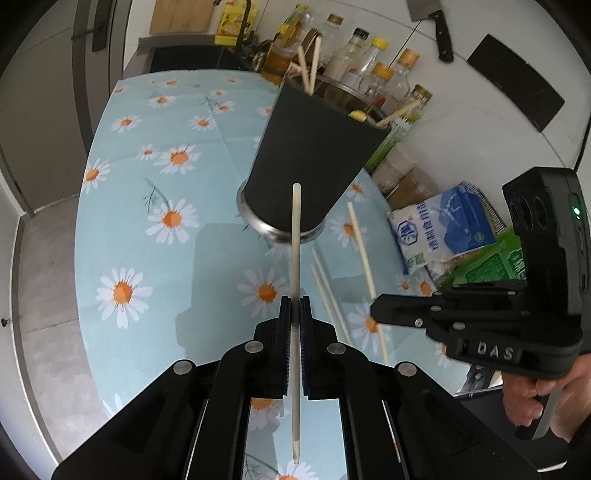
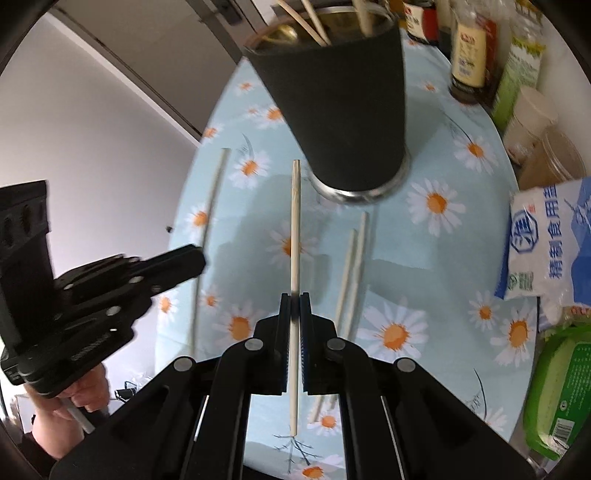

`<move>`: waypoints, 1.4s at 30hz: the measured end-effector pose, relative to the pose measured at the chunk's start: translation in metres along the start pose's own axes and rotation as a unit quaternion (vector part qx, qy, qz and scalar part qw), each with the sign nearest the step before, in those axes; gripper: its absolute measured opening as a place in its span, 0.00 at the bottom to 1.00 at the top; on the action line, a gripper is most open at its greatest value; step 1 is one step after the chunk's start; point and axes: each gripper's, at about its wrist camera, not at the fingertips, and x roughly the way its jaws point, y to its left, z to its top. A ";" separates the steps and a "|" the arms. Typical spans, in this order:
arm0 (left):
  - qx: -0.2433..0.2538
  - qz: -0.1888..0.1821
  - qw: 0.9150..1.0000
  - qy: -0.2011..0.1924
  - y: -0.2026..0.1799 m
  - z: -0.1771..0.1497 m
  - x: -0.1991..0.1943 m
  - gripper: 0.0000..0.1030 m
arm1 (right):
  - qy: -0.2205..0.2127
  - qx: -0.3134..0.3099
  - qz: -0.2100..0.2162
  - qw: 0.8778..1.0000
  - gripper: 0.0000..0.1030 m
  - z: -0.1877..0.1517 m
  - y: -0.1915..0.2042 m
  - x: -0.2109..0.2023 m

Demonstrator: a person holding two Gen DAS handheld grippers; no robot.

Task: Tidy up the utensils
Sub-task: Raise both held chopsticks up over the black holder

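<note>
Gripping one pale chopstick (image 1: 296, 258) between its closed pads, the left tool (image 1: 295, 314) holds it above the worktop (image 1: 122, 192), with the stick running forward toward the base of the dark utensil cup (image 1: 314, 155). The right tool (image 2: 295, 310) is likewise clamped on a second chopstick (image 2: 295, 229), whose front tip ends just short of the same cup (image 2: 343, 110).

In the left wrist view the right tool's body bears the raised letters "DAS". Several chopsticks already stand inside the cup (image 2: 314, 22), leaning against its rim. Two loose chopsticks (image 2: 351, 266) lie side by side on the daisy-print cloth just right of the right tool's stick.

Near the worktop's right edge sits a blue and white salt bag (image 2: 546, 240) printed with Chinese characters reading "精制食用盐". Beside it lies a green packet (image 2: 561, 387) whose small print is too fine to read. A row of bottles (image 1: 369, 62) with yellow caps stands behind the cup; their labels are blurred. A cleaver (image 1: 432, 22) hangs on the wall above them. The person's right hand (image 1: 532, 398) grips the right tool's handle.
</note>
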 end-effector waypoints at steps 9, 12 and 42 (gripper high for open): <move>-0.014 -0.026 0.998 -0.051 0.000 0.018 -0.015 0.03 | -0.078 -0.043 0.036 0.995 0.05 0.013 0.017 -0.037; -0.022 -0.038 0.996 -0.073 0.002 0.027 -0.022 0.03 | -0.114 -0.057 0.050 0.991 0.05 0.021 0.021 -0.048; 0.046 -0.055 0.938 -0.340 -0.048 0.123 -0.075 0.03 | -0.397 -0.106 0.121 0.904 0.06 0.107 -0.022 -0.151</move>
